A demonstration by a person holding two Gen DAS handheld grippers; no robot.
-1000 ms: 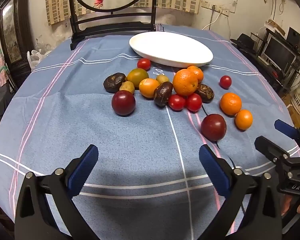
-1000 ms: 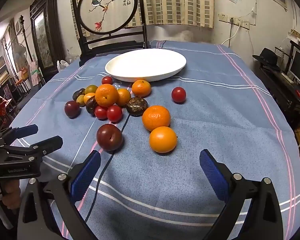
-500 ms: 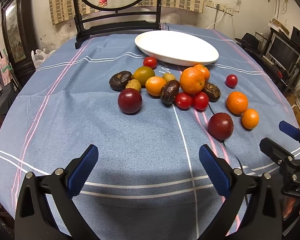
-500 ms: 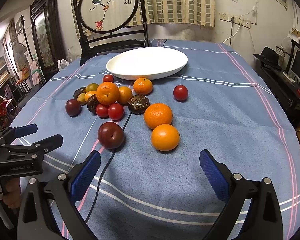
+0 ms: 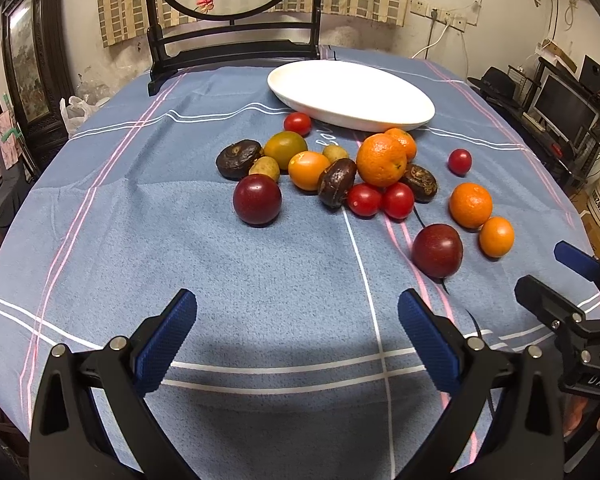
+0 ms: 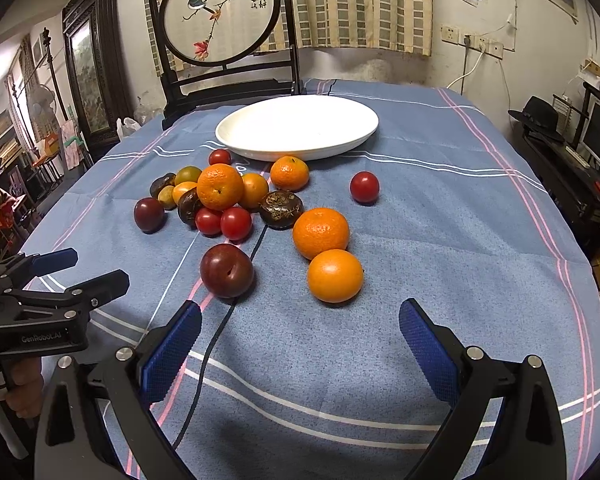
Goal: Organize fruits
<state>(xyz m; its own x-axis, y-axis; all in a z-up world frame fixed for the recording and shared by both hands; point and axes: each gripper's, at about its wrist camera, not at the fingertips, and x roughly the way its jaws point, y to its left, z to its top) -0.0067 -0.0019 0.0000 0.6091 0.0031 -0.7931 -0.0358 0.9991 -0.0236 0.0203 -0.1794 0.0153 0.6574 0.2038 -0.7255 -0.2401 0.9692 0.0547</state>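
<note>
Several fruits lie loose on a blue tablecloth in front of an empty white plate [image 5: 352, 96], which also shows in the right wrist view [image 6: 296, 128]. Among them are oranges [image 5: 381, 159], cherry tomatoes [image 5: 364, 199], dark plums [image 5: 257, 199] and brown wrinkled fruits [image 5: 336, 182]. My left gripper [image 5: 298, 332] is open and empty, near the table's front, short of the plum. My right gripper [image 6: 300, 340] is open and empty, just short of an orange [image 6: 335, 276] and a plum [image 6: 227, 271].
A dark wooden screen stand [image 6: 224, 40] stands behind the plate at the table's far edge. A thin black cable [image 6: 216, 340] runs across the cloth past the plum. Shelves with a monitor [image 5: 564, 104] stand to the right of the table.
Both grippers have moved a little forward toward the fruit and stayed open. The fruits and plate have not moved.
</note>
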